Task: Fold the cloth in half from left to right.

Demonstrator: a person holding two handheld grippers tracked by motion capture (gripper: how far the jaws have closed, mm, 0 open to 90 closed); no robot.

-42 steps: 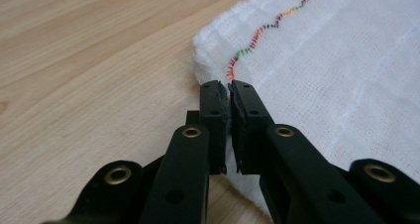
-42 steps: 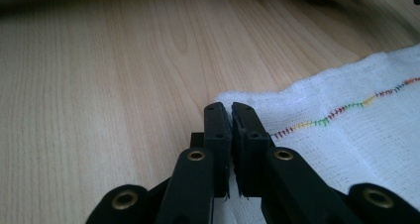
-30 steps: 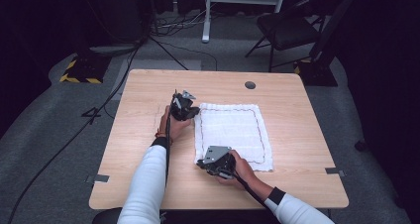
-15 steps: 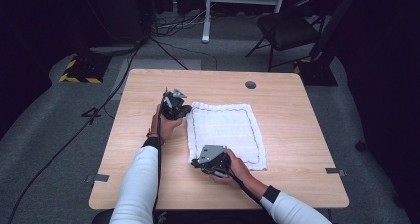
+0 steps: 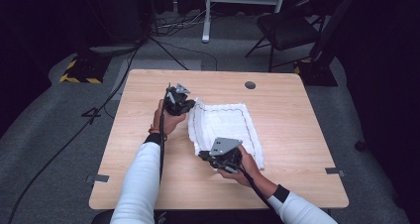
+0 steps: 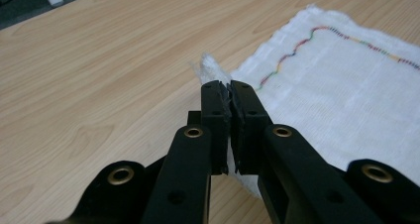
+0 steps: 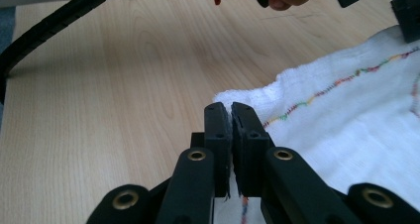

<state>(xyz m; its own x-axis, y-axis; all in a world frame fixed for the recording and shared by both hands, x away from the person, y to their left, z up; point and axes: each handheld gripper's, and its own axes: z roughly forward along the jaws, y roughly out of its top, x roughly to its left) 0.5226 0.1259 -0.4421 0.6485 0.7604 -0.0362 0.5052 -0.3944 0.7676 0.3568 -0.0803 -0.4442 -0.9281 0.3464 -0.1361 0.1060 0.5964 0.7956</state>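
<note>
Both corners are gripped: left gripper (image 6: 229,92) and right gripper (image 7: 231,115) are pinching the white cloth (image 5: 225,127) along its left edge; the fold across the counter (image 5: 148,184) is not yet made

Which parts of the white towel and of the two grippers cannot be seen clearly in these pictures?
- High view: the near left corner of the white towel is hidden under the right gripper.
- Left gripper view: the left gripper covers the pinched towel edge.
- Right gripper view: the towel's right side is cut off by the picture's edge.
- High view: the stitching colours are too small.
</note>
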